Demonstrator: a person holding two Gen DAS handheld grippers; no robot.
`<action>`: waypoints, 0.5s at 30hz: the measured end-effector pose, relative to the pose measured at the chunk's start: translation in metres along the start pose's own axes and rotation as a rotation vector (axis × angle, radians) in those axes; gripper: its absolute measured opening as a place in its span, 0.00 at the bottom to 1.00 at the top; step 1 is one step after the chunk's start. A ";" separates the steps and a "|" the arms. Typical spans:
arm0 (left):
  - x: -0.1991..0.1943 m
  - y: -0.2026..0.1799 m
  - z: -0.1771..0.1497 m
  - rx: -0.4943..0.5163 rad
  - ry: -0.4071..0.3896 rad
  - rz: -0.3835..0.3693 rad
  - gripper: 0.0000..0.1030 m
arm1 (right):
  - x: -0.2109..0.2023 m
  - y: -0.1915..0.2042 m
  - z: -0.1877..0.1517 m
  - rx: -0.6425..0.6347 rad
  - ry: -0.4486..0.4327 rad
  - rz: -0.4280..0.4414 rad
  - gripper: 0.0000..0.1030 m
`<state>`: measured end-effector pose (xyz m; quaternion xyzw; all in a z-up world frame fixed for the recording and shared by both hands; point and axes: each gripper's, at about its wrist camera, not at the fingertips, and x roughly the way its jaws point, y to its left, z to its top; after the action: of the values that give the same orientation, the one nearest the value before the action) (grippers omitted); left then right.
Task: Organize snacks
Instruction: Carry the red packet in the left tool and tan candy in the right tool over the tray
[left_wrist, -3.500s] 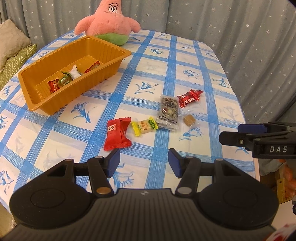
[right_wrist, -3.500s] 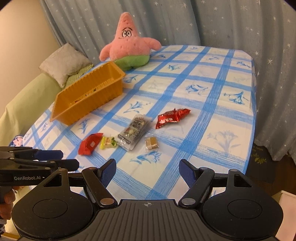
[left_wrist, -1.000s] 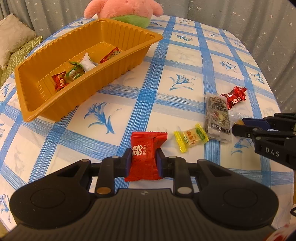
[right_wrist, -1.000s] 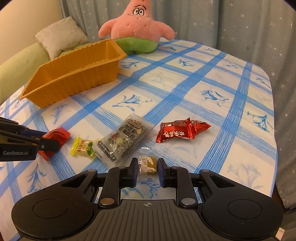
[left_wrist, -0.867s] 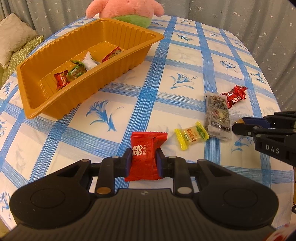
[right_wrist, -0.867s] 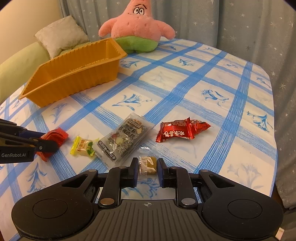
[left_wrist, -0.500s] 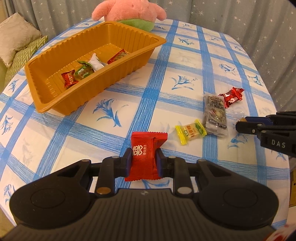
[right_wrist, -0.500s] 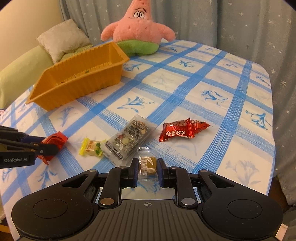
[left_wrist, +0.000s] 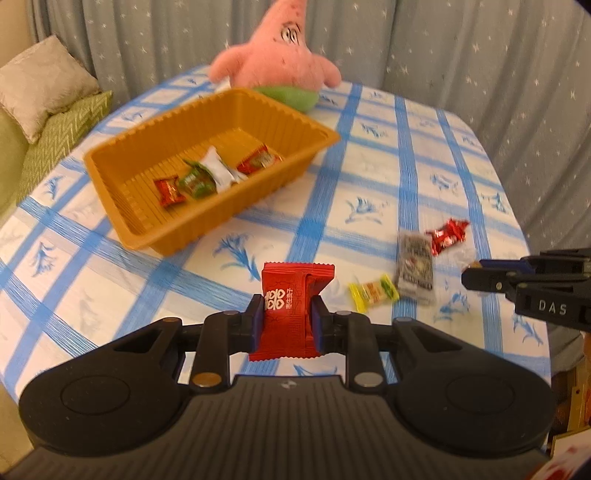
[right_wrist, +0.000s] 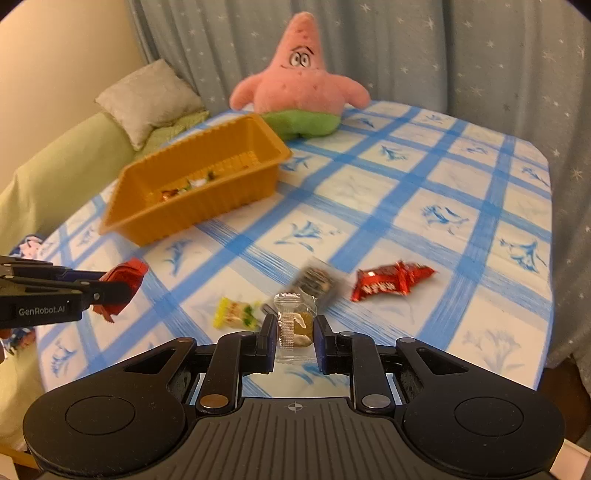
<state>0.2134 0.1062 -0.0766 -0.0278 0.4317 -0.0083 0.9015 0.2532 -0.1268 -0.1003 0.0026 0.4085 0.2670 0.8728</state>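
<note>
A blue-checked table (left_wrist: 369, 177) fills my view. In the upper left sits an orange tray (left_wrist: 155, 236) beside a pink plush star (left_wrist: 275, 55). Low at centre, my left gripper (left_wrist: 287, 321) clamps a red snack packet (left_wrist: 291, 306). My right gripper (right_wrist: 295, 334) pinches a clear-wrapped candy (right_wrist: 295, 321) above the cloth.

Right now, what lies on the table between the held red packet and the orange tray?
Nothing: in the left wrist view only bare checked tablecloth lies between the red packet and the orange tray.
</note>
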 end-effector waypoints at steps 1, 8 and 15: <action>-0.003 0.002 0.002 -0.004 -0.010 0.003 0.23 | -0.001 0.002 0.002 -0.002 -0.004 0.006 0.21; -0.017 0.019 0.019 -0.033 -0.067 0.033 0.23 | 0.000 0.012 0.023 -0.025 -0.035 0.039 0.21; -0.020 0.040 0.036 -0.058 -0.105 0.069 0.23 | 0.009 0.018 0.051 -0.044 -0.066 0.061 0.21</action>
<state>0.2288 0.1485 -0.0409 -0.0393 0.3844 0.0365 0.9216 0.2860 -0.0960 -0.0684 0.0048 0.3732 0.3021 0.8772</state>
